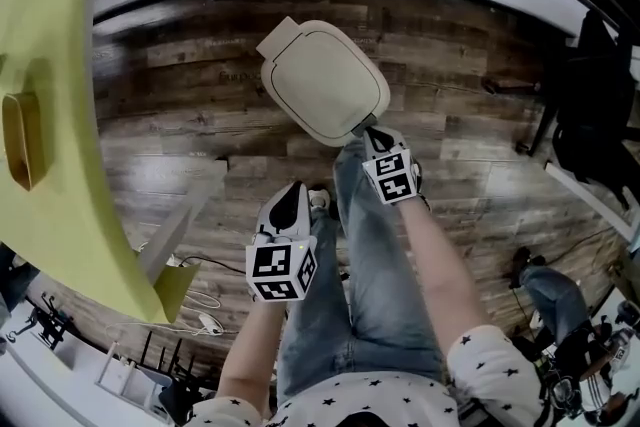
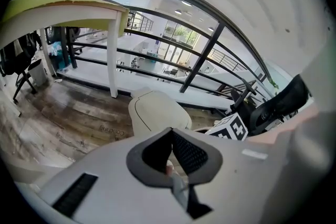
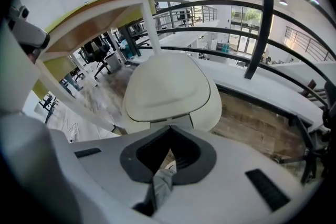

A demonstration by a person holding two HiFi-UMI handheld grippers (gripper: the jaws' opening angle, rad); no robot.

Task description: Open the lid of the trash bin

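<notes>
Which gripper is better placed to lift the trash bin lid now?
Right. The right gripper is at the near edge of the closed lid; the left gripper hangs back by the person's leg, farther from it.

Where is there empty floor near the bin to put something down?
Bare wood floor lies left of the trash bin, up to the white leg of the yellow table, and right of it, toward the black chair. It is crowded in front, where the person's legs and the right tongs are, and around the cables.
</notes>
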